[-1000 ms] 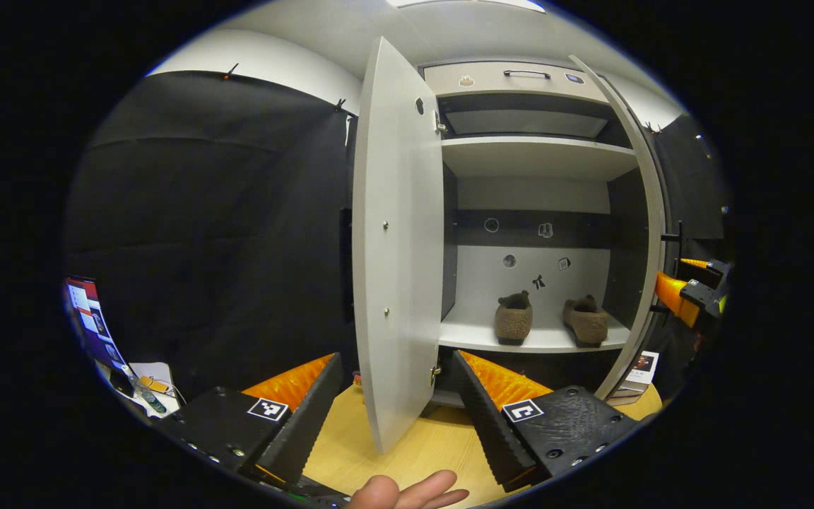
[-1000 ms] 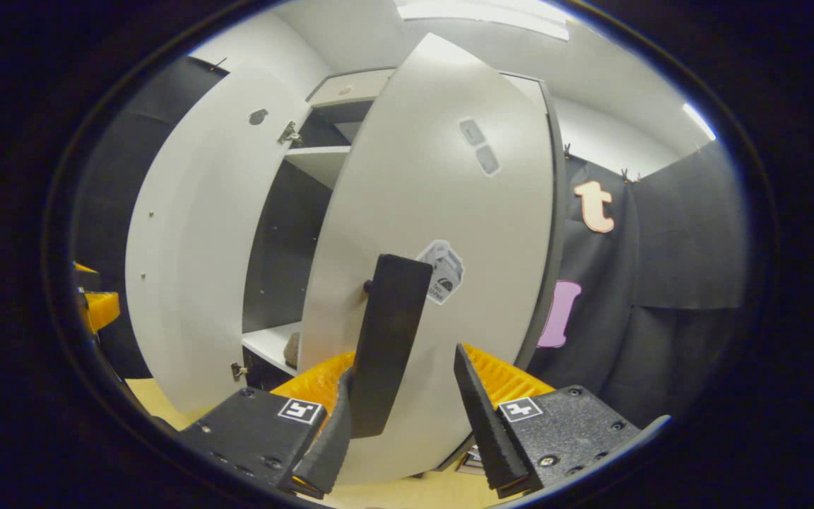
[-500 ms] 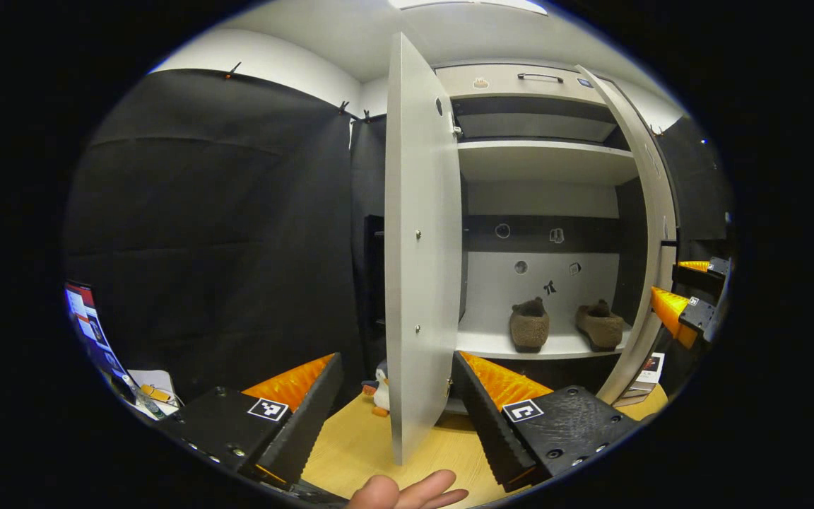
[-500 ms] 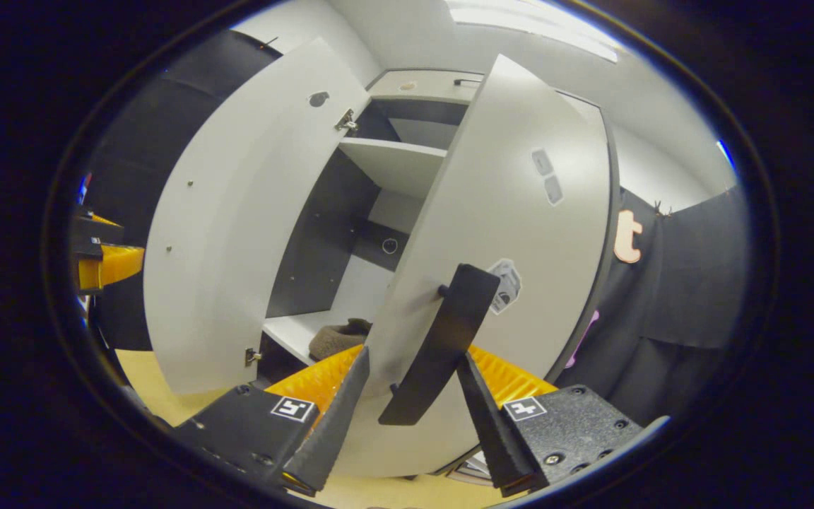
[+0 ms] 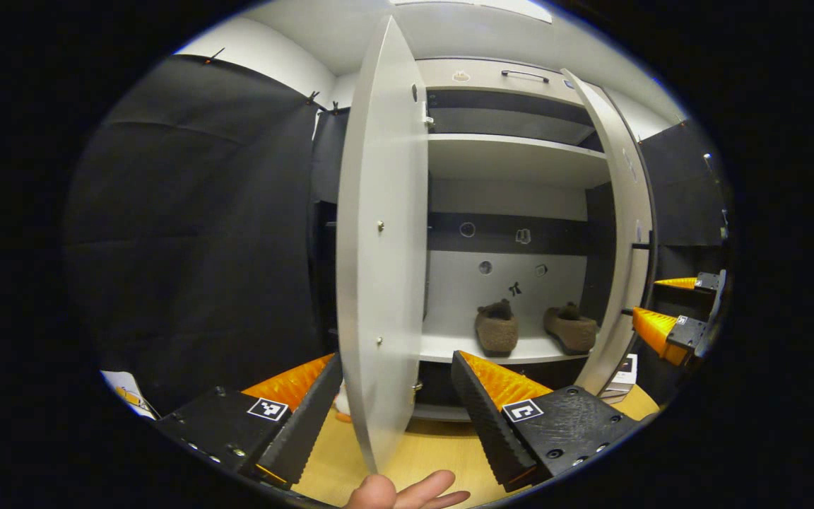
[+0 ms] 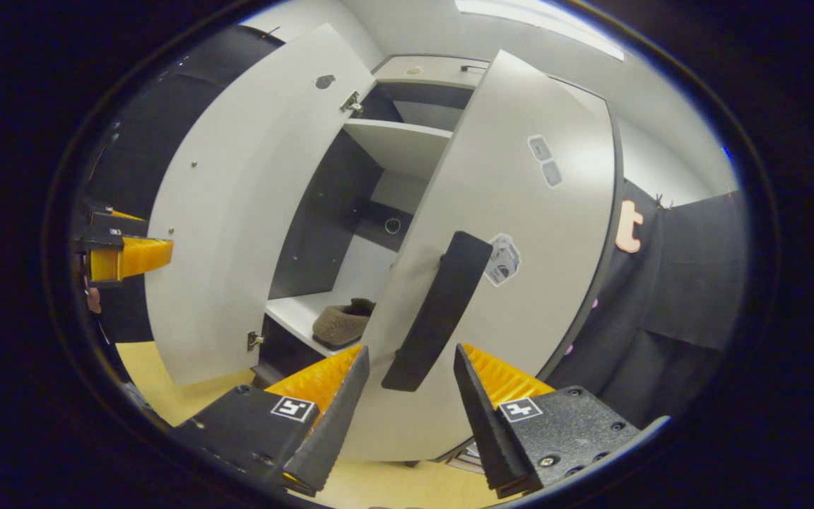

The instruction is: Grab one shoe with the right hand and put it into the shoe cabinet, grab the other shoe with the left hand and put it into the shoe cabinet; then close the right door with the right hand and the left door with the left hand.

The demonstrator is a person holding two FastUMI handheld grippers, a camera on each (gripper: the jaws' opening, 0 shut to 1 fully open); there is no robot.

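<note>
Two brown shoes stand side by side on the low shelf of the white shoe cabinet. Both doors stand open. My left gripper is open, with the left door edge-on between its fingers. My right gripper is open in front of the right door. The lower end of the door's black handle reaches down between its fingertips, touching neither. One shoe shows past the right door's edge. Far right in the left gripper view, the right gripper is beside the right door.
An upper shelf and a top drawer sit above the shoes. A small toy stands on the wooden floor behind the left door. A box lies by the right door's foot. A hand shows at the bottom.
The right gripper's view has swung left and the handle has slid out from deep between its fingers to near the tips. The left gripper has moved closer to the left door's edge.
</note>
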